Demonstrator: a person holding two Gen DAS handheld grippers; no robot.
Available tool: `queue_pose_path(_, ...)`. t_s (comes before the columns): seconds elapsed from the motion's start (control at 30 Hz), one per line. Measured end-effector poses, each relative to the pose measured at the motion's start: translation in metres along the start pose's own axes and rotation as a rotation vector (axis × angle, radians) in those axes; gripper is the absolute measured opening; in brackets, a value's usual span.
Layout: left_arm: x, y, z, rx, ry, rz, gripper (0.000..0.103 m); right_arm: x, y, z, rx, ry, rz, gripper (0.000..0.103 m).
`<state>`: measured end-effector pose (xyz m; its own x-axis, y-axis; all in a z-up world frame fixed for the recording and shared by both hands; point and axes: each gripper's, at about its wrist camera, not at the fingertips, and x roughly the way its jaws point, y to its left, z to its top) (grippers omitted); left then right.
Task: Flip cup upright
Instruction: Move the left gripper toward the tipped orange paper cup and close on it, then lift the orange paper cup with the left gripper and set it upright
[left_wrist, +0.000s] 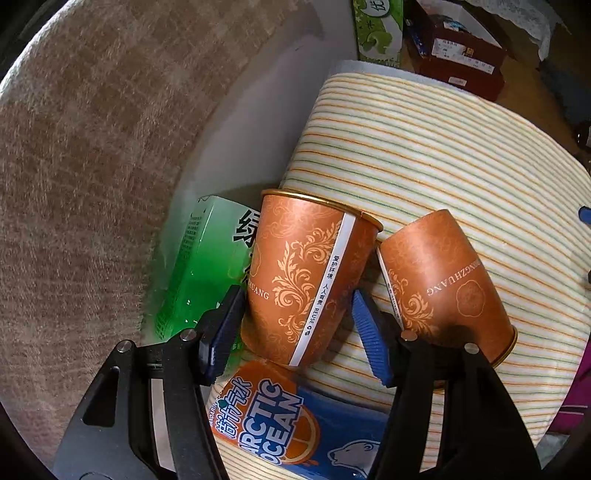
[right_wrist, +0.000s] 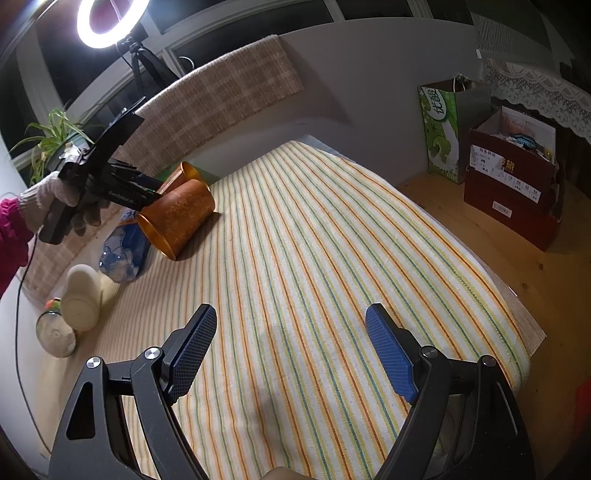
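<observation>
Two orange paper cups with gold rims sit on the striped cloth (left_wrist: 424, 155). In the left wrist view one cup (left_wrist: 303, 277) stands between my left gripper's (left_wrist: 295, 328) blue pads, rim away from me; the left pad touches it, the right pad stands slightly off. The second cup (left_wrist: 447, 284) lies on its side to the right. In the right wrist view the lying cup (right_wrist: 177, 221) and the other cup (right_wrist: 190, 175) show at far left with the left gripper (right_wrist: 147, 192) over them. My right gripper (right_wrist: 291, 347) is open and empty above the cloth.
A green bottle (left_wrist: 199, 266) lies left of the cups and an Arctic Ocean bottle (left_wrist: 295, 424) lies in front. A white jar (right_wrist: 81, 295) and another jar (right_wrist: 55, 336) stand near the cloth's left edge. A green bag (right_wrist: 447, 125) and red box (right_wrist: 513, 184) are far right.
</observation>
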<state>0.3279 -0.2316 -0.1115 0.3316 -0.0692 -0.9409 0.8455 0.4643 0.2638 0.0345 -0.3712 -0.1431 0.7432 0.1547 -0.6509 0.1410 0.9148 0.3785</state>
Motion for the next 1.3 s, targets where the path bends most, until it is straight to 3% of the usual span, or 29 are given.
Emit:
queue_pose_path(0.5, -0.028, 0.002, -0.015, -0.041, -0.057, 0.05, 0.061, 0.0, -0.001, 0.001, 0.0, 0.004, -0.004, 0.083)
queue_pose_path(0.77, -0.079, -0.001, -0.03, -0.097, -0.142, 0.073, 0.061, -0.006, 0.005, -0.002, -0.006, -0.004, 0.006, 0.083)
queue_pose_path(1.03, -0.136, -0.021, -0.072, -0.247, -0.221, 0.028, 0.061, -0.016, 0.019, -0.004, -0.033, -0.03, 0.036, 0.083)
queue_pose_path(1.3, -0.157, -0.066, -0.153, -0.461, -0.232, -0.067, 0.061, -0.033, 0.037, -0.009, -0.072, -0.043, 0.084, 0.083)
